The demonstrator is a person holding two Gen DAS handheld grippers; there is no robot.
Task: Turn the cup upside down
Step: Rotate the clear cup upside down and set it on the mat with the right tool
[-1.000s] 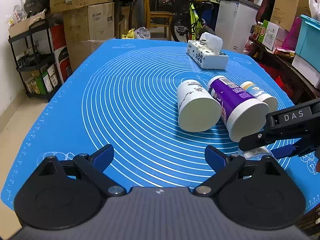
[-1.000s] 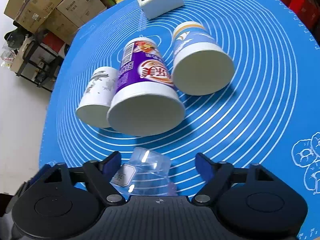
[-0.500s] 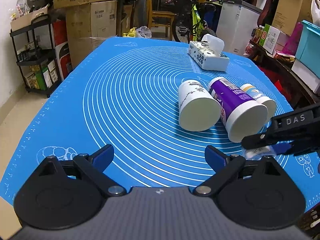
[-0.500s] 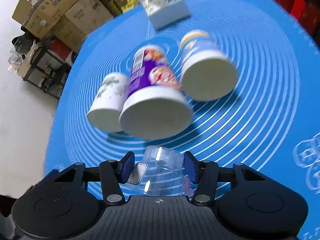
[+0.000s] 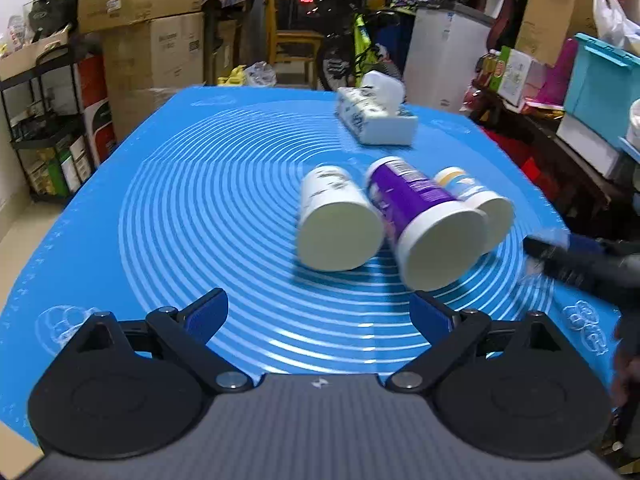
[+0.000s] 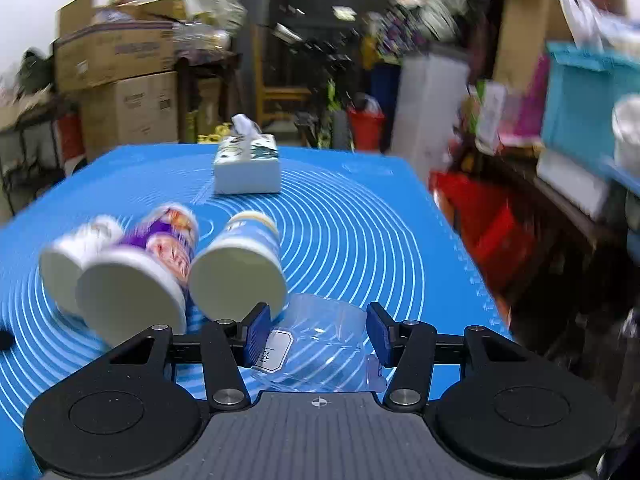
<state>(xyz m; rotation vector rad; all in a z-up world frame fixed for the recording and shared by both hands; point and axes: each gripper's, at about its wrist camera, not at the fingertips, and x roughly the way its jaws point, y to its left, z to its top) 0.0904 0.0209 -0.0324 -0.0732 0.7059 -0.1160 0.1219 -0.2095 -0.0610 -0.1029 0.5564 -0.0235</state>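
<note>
A thin, crinkly clear plastic cup (image 6: 316, 344) with a white label on its wall sits at the 6 o'clock edge of the right wrist view, pinched between the two blue pads (image 6: 256, 332) of the right gripper (image 6: 316, 334), whose jaws are drawn in against its soft sides; it is held on a tilt over the smooth blue silicone mat printed with white concentric rings (image 6: 380, 240). Just at 9 o'clock of the cup lie three tapered paper cups on their sides, touching in a row with their pale round mouths toward the camera: a blue-and-white paper cup (image 6: 240, 268), a purple-printed paper cup (image 6: 136, 280) and a white paper cup (image 6: 68, 264), all blurred. At 12 o'clock, well apart, stands a white rectangular tissue box with a tissue poking up (image 6: 246, 164). In the left wrist view the left gripper (image 5: 320, 312) has its jaws spread wide with nothing between them, above bare mat, with the three paper cups at 12 to 1 o'clock of it
</note>
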